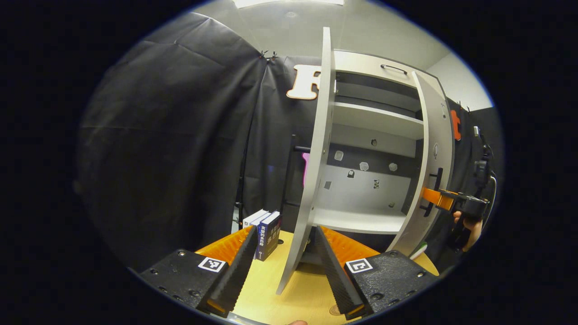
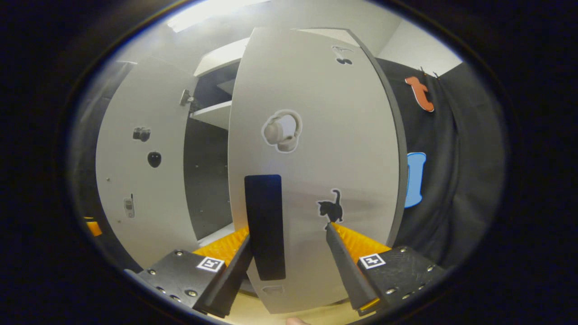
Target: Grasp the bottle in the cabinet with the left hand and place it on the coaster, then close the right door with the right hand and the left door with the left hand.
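So the cabinet point(image 1: 375, 149) has both doors swung out. In the left gripper view the left door point(image 1: 316, 158) is seen edge-on, its thin edge running down between the left gripper point(image 1: 283, 253) fingers, which are spread apart with room on either side of the panel, not touching it as far as I can tell. The lower shelf point(image 1: 356, 221) inside looks bare, and there's an upper shelf point(image 1: 377, 119) above it. I can't make out the bottle or the coaster anywhere, so no telling where they sit.

Over in the right gripper view, the right door point(image 2: 316, 158) faces the camera, with its dark handle point(image 2: 265, 225) hanging straight down just inside the right gripper point(image 2: 289, 243). Its fingers are apart too; the handle sits close to the left-hand finger point(image 2: 235, 266), contact unclear. The left gripper view also catches that gripper farther off at the right door's handle, with a hand point(image 1: 469, 228) behind it.

Some books point(image 1: 266, 232) stand upright on the wooden table point(image 1: 271, 280) just left of the left door. Black cloth wall point(image 1: 180, 135) behind, pale ceiling above
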A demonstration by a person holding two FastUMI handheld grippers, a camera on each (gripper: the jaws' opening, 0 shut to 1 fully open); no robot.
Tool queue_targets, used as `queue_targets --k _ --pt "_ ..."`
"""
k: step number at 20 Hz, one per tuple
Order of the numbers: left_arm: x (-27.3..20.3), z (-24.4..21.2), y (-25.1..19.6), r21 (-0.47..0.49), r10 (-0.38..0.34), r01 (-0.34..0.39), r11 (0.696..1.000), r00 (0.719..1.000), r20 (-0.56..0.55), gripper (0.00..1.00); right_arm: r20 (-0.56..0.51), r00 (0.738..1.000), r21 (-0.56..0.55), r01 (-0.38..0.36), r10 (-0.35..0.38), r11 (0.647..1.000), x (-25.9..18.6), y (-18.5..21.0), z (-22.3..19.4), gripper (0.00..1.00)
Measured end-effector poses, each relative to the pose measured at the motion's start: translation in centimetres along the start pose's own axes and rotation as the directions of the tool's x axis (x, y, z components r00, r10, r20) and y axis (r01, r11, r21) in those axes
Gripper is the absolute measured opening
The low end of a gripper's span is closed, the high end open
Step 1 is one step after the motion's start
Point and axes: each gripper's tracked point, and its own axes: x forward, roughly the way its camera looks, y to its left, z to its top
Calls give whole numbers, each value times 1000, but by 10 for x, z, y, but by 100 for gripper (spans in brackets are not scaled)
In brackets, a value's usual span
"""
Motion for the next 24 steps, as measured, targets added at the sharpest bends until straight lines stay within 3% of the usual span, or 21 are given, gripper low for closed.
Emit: queue_targets --k 13,21,24 --pt "5 29 35 -50 70 -66 997 995 71 82 -21 999 29 34 -33 999 49 14 -10 93" --pt "27 58 32 -56 -22 30 998 990 141 81 1 995 0 100 -100 995 52 14 -13 94" --pt "37 68 27 -51 -87 96 994 984 156 81 3 993 3 117 -117 993 54 14 -14 94"
